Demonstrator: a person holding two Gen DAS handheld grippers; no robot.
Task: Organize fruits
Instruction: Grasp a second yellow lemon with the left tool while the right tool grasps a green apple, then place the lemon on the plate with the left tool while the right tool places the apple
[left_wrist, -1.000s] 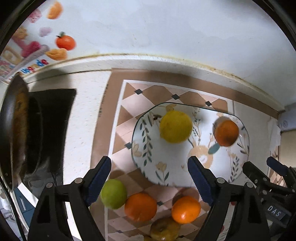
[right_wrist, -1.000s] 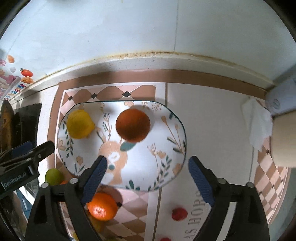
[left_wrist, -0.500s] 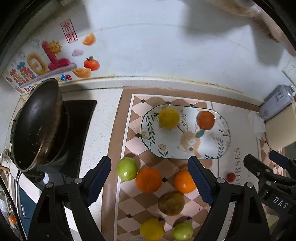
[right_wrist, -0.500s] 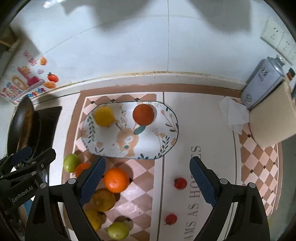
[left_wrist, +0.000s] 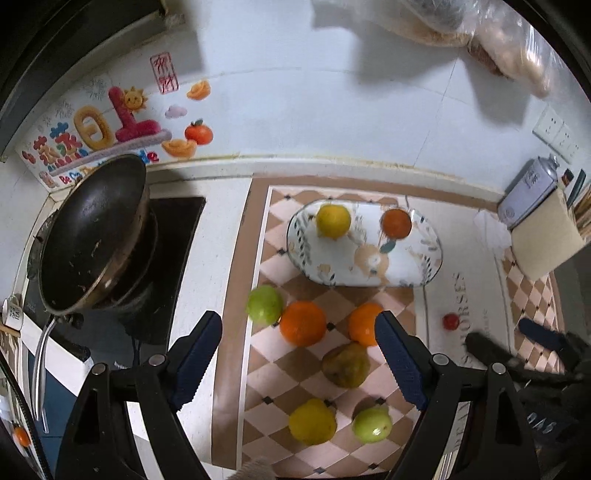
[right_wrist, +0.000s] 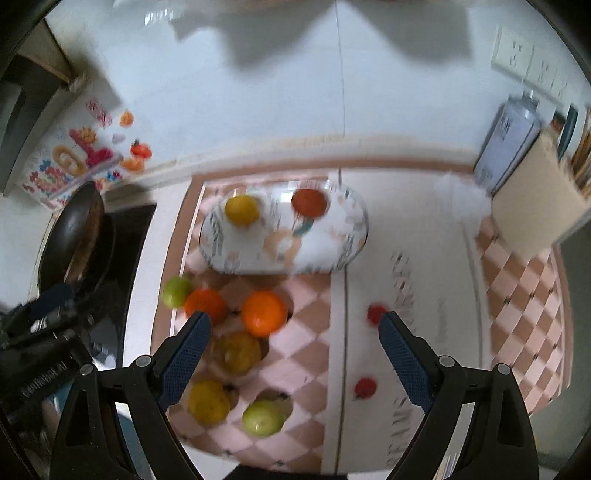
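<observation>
- Two grippers are in my hands, both raised above the counter and holding nothing: my left gripper (left_wrist: 298, 363) has its jaws spread wide, and my right gripper (right_wrist: 294, 356) is likewise spread wide and empty.
- One dark pan (left_wrist: 92, 232) sits tilted on the black stove (left_wrist: 173, 236) at the far left.
- One green fruit (left_wrist: 264, 304) lies at the left edge of the checked mat (left_wrist: 275, 369), touching the first of two oranges (left_wrist: 303, 323); the second orange (left_wrist: 364, 323) lies just to its right, apart from it.
- One brownish pear-like fruit (left_wrist: 345, 363) lies below the two oranges, near the second.
- One yellow fruit (left_wrist: 312, 421) and one more green fruit (left_wrist: 371, 424) lie side by side in the nearest row, not touching.
- That makes six loose fruits on the mat.
- One oval patterned plate (left_wrist: 413, 266) rests beyond the loose fruit and carries two pieces: one yellow fruit (left_wrist: 333, 220) on its left part and one orange (left_wrist: 396, 223) on its right part, well apart.
- Two small red fruits lie on the pale part of the mat right of the group: one (right_wrist: 376, 314) nearer the plate, one (right_wrist: 365, 387) nearer me. The left wrist view shows only one.
- One spray can (left_wrist: 528, 192) and one beige block (left_wrist: 546, 236) stand at the far right; the right wrist view is blurred.
</observation>
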